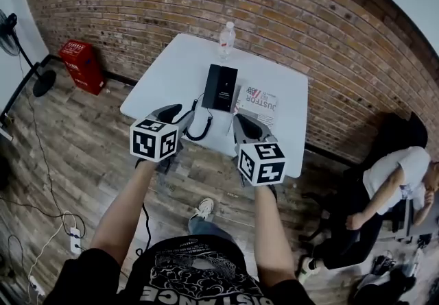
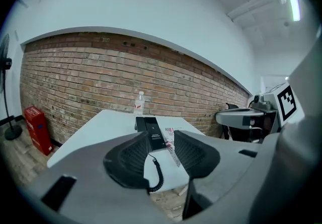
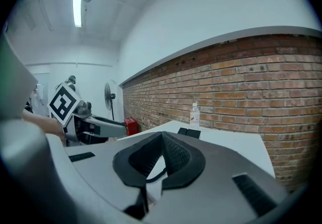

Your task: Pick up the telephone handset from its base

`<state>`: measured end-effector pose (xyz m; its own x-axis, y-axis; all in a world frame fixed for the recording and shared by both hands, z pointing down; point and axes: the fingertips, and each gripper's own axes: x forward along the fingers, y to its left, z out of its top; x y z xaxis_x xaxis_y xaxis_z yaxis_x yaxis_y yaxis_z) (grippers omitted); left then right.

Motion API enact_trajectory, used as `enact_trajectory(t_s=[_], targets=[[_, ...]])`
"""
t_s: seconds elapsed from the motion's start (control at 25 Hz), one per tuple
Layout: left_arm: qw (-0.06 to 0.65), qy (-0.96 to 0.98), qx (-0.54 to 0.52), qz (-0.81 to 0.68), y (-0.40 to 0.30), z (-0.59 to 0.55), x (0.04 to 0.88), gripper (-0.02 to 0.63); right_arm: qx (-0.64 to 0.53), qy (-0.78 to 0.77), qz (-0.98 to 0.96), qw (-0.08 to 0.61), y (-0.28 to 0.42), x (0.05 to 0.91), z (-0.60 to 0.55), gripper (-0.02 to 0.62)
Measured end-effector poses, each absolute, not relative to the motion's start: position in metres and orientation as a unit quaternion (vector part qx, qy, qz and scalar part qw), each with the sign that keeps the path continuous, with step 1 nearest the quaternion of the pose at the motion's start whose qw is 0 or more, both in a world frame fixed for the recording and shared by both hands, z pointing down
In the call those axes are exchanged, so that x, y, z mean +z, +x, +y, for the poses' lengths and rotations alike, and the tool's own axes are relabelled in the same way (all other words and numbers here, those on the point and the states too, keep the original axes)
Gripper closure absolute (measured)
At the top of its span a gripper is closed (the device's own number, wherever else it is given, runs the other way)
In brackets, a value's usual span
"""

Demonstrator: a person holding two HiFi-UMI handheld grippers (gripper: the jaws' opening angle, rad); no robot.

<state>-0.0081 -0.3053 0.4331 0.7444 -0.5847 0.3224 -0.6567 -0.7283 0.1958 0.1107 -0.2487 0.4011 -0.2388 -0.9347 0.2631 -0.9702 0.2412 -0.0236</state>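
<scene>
A black telephone lies on the white table, its handset resting on the base and its coiled cord looping off the near edge. My left gripper hovers at the table's front edge, jaws open and empty. In the left gripper view the telephone shows through the gap of the left gripper, farther back on the table, with the cord hanging below. My right gripper is at the front edge to the right. In its own view the right gripper has its tips touching, holding nothing.
A water bottle stands at the table's far edge by the brick wall. A printed paper lies right of the telephone. A red box and a fan are at the left. A person sits to the right.
</scene>
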Motion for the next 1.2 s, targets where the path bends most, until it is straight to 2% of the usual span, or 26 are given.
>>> enact_trajectory(t_s=[0.48, 0.84, 1.2], targets=[[0.166, 0.922, 0.141, -0.320, 0.043, -0.404, 0.448, 0.460, 0.105, 0.603, -0.784, 0.101, 0.151, 0.412, -0.345, 0.595], [0.204, 0.924, 0.170, -0.277, 0.074, -0.448, 0.483, 0.456, 0.128, 0.605, -0.780, 0.100, 0.177, 0.430, -0.386, 0.595], [0.286, 0.918, 0.168, -0.219, 0.083, -0.478, 0.524, 0.456, 0.145, 0.628, -0.757, 0.108, 0.186, 0.445, -0.396, 0.595]])
